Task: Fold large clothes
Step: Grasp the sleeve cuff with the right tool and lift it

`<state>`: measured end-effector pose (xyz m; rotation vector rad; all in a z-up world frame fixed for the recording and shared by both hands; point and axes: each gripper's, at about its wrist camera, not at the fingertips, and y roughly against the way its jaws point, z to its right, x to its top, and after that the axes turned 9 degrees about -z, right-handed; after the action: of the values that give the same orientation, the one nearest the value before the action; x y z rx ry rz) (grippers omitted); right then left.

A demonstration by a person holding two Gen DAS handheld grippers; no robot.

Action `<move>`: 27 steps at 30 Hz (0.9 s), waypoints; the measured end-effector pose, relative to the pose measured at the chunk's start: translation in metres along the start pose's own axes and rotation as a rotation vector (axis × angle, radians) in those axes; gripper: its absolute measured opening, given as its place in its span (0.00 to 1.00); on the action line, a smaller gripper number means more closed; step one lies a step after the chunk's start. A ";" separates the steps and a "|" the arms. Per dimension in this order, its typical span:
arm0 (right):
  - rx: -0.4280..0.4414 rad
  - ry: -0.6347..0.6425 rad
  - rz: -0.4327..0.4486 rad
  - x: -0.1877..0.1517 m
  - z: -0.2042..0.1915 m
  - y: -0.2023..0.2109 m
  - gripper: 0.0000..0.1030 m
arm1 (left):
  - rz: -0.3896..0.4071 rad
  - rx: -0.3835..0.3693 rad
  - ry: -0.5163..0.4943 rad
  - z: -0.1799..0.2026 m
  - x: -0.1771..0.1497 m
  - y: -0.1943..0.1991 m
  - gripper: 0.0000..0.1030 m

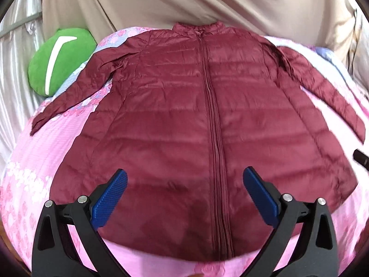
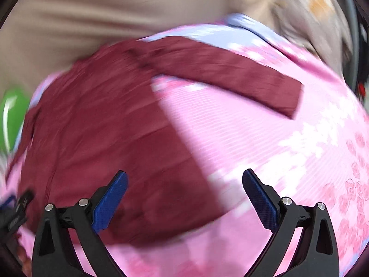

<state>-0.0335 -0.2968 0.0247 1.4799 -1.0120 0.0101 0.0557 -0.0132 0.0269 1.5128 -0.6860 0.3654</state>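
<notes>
One pink floral bedspread (image 1: 34, 161) fills most of what I see, with a beige sheet (image 1: 161, 2) draped behind it toward 12 o'clock. On the spread lies the maroon puffer jacket (image 1: 175, 120), flat and face up, zipped, collar at 12 o'clock and hem at 6, both sleeves angled out toward 8 and 4 o'clock. A green cushion (image 1: 57, 60) sits at 10 o'clock, just beside the left sleeve. My left gripper (image 1: 184, 194) hangs over the hem near the zipper, blue pads spread wide, pinching nothing. My right gripper (image 2: 184, 196), in a blurred view, is also spread wide and holds nothing, above the jacket's side edge with the right sleeve (image 2: 230, 73) at 1 o'clock.
</notes>
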 end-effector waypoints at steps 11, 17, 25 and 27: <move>-0.058 -0.302 -0.039 0.103 0.151 -0.063 0.82 | -0.088 -0.041 0.073 -0.042 0.044 -0.035 0.95; -0.061 -0.249 -0.070 0.149 0.131 -0.083 0.13 | -0.094 -0.074 0.135 -0.063 0.056 -0.046 0.95; -0.027 -0.094 0.229 0.262 0.016 -0.007 0.05 | -0.039 -0.040 0.116 -0.081 0.068 -0.043 0.95; 0.046 0.002 0.323 0.282 -0.049 0.024 0.05 | -0.031 -0.044 0.139 -0.090 0.072 -0.043 0.95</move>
<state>0.1524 -0.4117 0.2116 1.3428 -1.2465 0.2669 0.1542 0.0584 0.0443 1.4401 -0.5577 0.4251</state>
